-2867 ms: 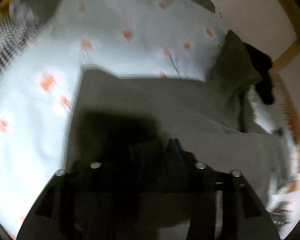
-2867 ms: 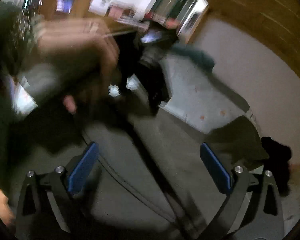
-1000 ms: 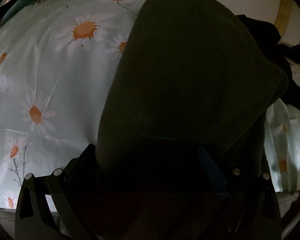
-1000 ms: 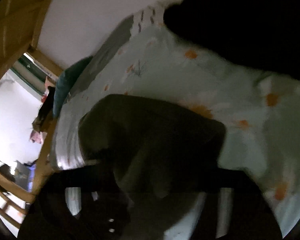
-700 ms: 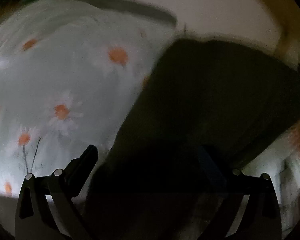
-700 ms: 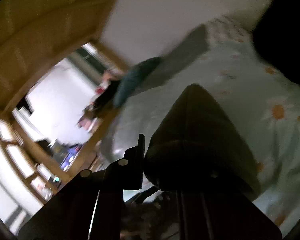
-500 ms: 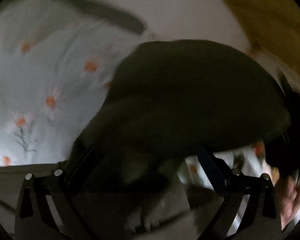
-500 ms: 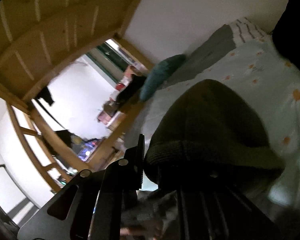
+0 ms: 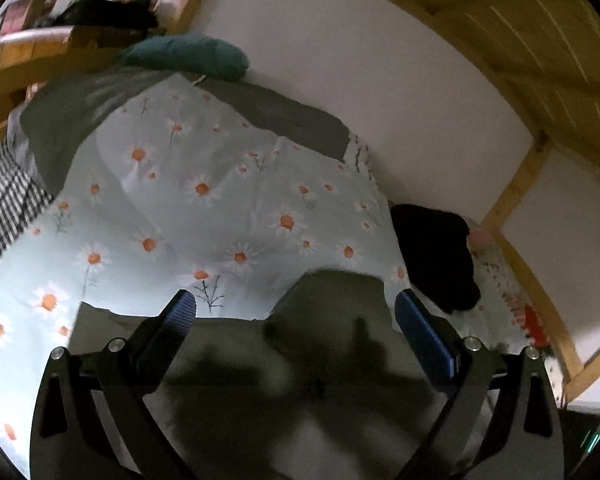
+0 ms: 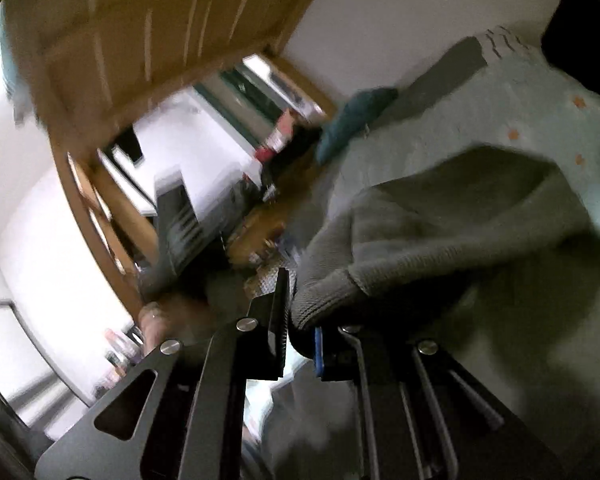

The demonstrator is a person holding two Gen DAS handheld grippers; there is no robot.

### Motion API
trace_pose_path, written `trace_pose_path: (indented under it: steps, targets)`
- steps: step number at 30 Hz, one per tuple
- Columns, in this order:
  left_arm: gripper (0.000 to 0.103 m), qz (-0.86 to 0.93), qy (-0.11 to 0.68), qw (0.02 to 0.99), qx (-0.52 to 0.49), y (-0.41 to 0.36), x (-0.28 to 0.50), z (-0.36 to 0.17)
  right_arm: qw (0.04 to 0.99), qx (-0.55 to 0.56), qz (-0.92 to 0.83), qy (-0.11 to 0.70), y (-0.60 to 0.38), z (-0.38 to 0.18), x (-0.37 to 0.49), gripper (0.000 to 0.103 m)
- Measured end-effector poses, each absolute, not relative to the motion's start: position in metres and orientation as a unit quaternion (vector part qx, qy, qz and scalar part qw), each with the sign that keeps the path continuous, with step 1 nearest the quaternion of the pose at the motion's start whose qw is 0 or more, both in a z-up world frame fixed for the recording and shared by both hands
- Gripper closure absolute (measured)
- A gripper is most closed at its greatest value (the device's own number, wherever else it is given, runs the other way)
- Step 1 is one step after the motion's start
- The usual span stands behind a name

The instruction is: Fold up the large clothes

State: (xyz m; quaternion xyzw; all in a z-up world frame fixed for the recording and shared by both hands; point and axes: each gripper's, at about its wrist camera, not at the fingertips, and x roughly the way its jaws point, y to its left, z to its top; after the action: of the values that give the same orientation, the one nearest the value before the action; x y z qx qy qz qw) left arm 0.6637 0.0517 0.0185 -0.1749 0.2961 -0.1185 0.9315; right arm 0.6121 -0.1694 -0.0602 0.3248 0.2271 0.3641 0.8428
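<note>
An olive-grey knit garment (image 9: 332, 344) lies spread on the daisy-print duvet (image 9: 204, 216); one part is bunched up in front of my left gripper. My left gripper (image 9: 294, 306) hovers above it, open, its blue pads (image 9: 182, 312) wide apart and touching nothing. In the right wrist view, my right gripper (image 10: 300, 314) is shut on the ribbed edge of the same garment (image 10: 460, 216). That edge is lifted off the bed and drapes away to the right.
A black garment (image 9: 432, 252) lies heaped at the right of the bed by the wooden frame (image 9: 512, 196). A teal pillow (image 9: 188, 54) and a grey blanket (image 9: 280, 116) are at the far end near the white wall. A person's hand (image 10: 156, 320) shows left of the right gripper.
The left gripper drew up and back from the garment, still open, so the whole bed shows. The right gripper closed on the ribbed edge and carried it up and sideways while rolling.
</note>
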Motion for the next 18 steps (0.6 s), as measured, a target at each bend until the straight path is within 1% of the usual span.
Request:
trace_pose_path:
  steps: [3,6,8,10,11,12,13,14,15,17,18]
  targets:
    - [0.006,-0.127,0.302,0.933,-0.146,0.042,0.655,0.015,0.841,0.315,0.348,0.269,-0.152,-0.106,0.574,0.092]
    - [0.006,-0.139,0.325,0.926,-0.136,0.030,0.654,-0.003,0.828,0.312,0.325,0.334,-0.142,-0.150,0.552,0.092]
    - [0.006,-0.146,0.343,0.918,-0.132,0.017,0.651,-0.020,0.827,0.309,0.310,0.353,-0.144,-0.163,0.540,0.091]
    - [0.006,-0.154,0.362,0.912,-0.115,0.004,0.653,-0.043,0.828,0.293,0.304,0.369,-0.148,-0.163,0.527,0.089]
    - [0.006,-0.154,0.370,0.910,-0.104,0.000,0.658,-0.053,0.837,0.269,0.300,0.371,-0.149,-0.155,0.522,0.084]
    - [0.006,-0.151,0.385,0.907,-0.081,-0.009,0.662,-0.072,0.848,0.247,0.292,0.366,-0.151,-0.145,0.519,0.061]
    - [0.006,-0.146,0.397,0.904,-0.062,-0.014,0.667,-0.085,0.865,0.228,0.281,0.347,-0.157,-0.131,0.513,0.018]
    - [0.006,-0.139,0.411,0.900,-0.040,-0.020,0.671,-0.102,0.878,0.225,0.273,0.323,-0.164,-0.119,0.510,0.002]
    - [0.006,-0.130,0.429,0.894,-0.017,-0.025,0.676,-0.124,0.895,0.228,0.261,0.280,-0.178,-0.100,0.502,0.003]
    - [0.005,-0.122,0.472,0.873,-0.001,-0.025,0.686,-0.166,0.904,0.221,0.248,0.270,-0.190,-0.081,0.502,0.003]
    - [0.005,-0.125,0.466,0.876,-0.004,-0.022,0.685,-0.175,0.914,0.214,0.230,0.257,-0.198,-0.070,0.504,0.003]
